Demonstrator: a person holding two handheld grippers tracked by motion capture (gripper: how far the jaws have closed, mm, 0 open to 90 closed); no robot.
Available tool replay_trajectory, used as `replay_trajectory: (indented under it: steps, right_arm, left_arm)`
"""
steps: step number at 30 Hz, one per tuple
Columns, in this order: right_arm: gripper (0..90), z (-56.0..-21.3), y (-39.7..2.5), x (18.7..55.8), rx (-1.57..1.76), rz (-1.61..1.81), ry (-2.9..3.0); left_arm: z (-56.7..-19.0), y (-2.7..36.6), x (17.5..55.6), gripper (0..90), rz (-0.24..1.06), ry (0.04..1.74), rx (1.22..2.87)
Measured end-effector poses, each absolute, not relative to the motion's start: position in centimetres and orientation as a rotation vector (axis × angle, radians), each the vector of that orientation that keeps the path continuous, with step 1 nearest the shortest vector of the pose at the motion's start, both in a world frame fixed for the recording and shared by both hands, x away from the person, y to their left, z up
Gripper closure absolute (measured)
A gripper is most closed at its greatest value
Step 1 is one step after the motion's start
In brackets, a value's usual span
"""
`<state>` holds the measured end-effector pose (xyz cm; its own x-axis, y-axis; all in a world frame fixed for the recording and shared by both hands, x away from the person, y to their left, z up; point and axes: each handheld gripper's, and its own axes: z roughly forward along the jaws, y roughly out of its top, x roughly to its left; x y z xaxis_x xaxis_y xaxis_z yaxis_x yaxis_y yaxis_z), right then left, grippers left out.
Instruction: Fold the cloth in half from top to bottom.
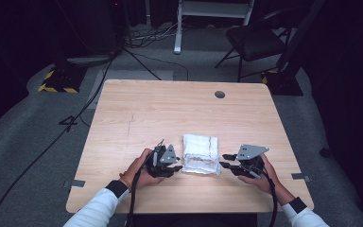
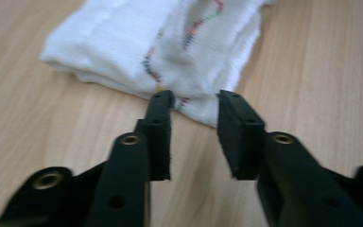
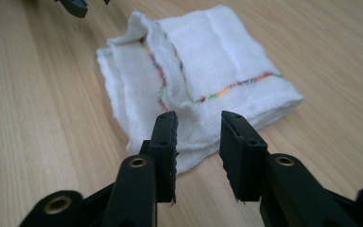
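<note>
Surface: wooden table (image 1: 137, 113).
Cloth: folded white towel (image 1: 200, 154), between both grippers.
Left gripper (image 1: 172, 168): jaws parted, empty, nearer.
Right gripper (image 1: 225, 161): jaws parted, empty.

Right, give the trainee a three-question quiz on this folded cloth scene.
1. True or false: the left gripper is shut on the folded white cloth.
2. The cloth's stitched line is: A plain black, B multicoloured, C absent?
3. Fill in: the cloth lies on the wooden table ______ the left gripper and the right gripper.

Key: 1 false, its jaws stand apart just short of the cloth's edge. 2 B. 3 between.
</note>
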<state>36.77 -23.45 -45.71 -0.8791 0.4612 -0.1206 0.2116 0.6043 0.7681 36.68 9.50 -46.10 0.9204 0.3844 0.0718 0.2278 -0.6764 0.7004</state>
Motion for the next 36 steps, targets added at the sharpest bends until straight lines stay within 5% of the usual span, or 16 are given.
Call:
replay_trajectory:
  steps: [7, 11, 20, 24, 36]
  right_arm:
    - [55.6, -45.5, -22.2, 37.2, 0.522, 1.178, 2.549]
    - [53.8, -46.0, -21.2, 37.5, 0.495, 1.144, 2.580]
    - [82.7, -47.1, -20.1, 38.3, 0.452, 1.057, 2.612]
    - [85.0, -46.6, -20.4, 37.6, 0.395, 1.061, 2.610]
    - [82.7, -47.4, -21.2, 35.6, 0.366, 1.025, 2.672]
  left_arm:
    - [-46.0, 7.4, 37.5, 40.4, 0.255, 0.458, 2.341]
    - [-46.3, 5.8, 38.7, 39.0, 0.240, 0.458, 2.364]
    - [-47.0, 6.4, 39.8, 72.2, 0.232, 0.418, 2.412]
    - [-46.2, 6.9, 38.9, 84.1, 0.238, 0.366, 2.390]
    - [-47.6, 6.6, 36.6, 83.2, 0.224, 0.311, 2.474]
